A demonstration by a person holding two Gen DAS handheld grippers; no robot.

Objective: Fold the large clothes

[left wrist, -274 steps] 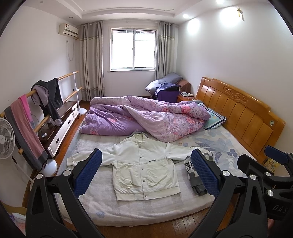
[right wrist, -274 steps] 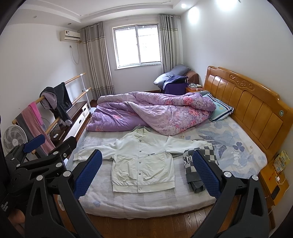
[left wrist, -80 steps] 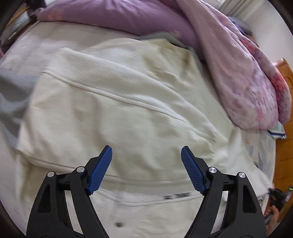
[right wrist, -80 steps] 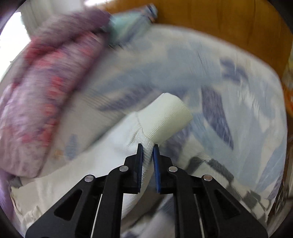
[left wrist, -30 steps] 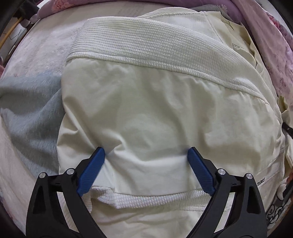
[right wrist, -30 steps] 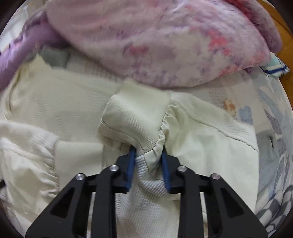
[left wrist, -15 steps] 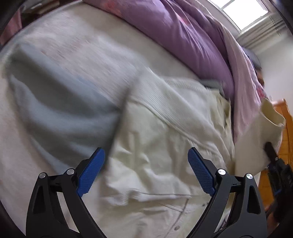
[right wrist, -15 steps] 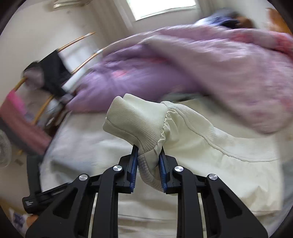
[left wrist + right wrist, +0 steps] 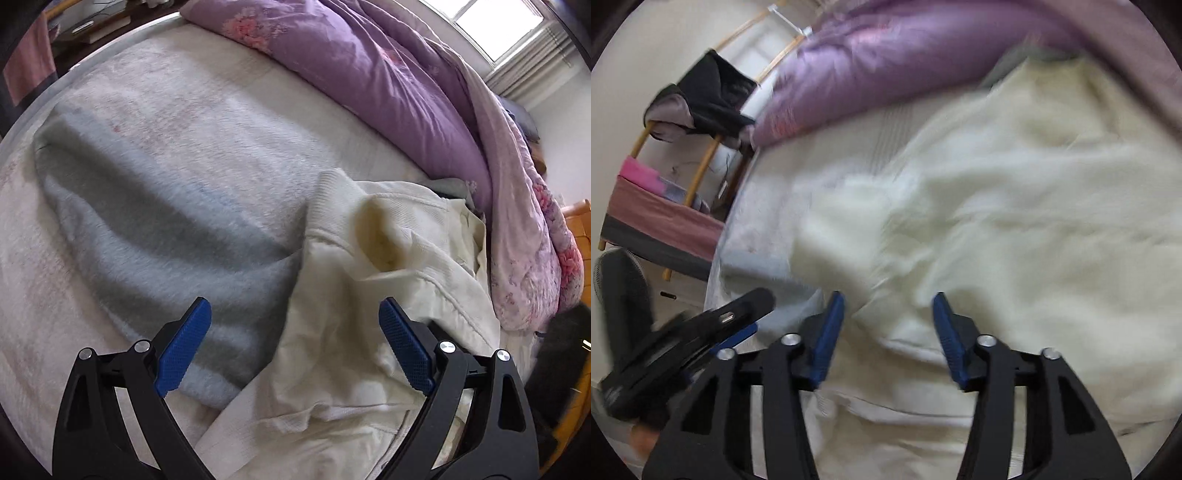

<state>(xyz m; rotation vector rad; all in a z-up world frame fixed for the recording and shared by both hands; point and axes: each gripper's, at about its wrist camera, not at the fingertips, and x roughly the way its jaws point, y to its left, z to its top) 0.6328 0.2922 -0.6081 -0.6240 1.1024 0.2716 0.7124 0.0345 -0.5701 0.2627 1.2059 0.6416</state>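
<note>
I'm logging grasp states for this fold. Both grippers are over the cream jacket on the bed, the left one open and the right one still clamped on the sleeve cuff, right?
Not quite. The right gripper is open too: the right wrist view shows its blue fingers spread with no cuff between them. The rest holds: the left gripper is open, and both are over the cream jacket on the bed.

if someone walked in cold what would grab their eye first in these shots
The cream jacket, bunched up on the bed sheet, fills the middle of both views. Behind it, toward the window, lies a heaped purple quilt. Both the left gripper and the right gripper hang open over the jacket, holding nothing.
</note>
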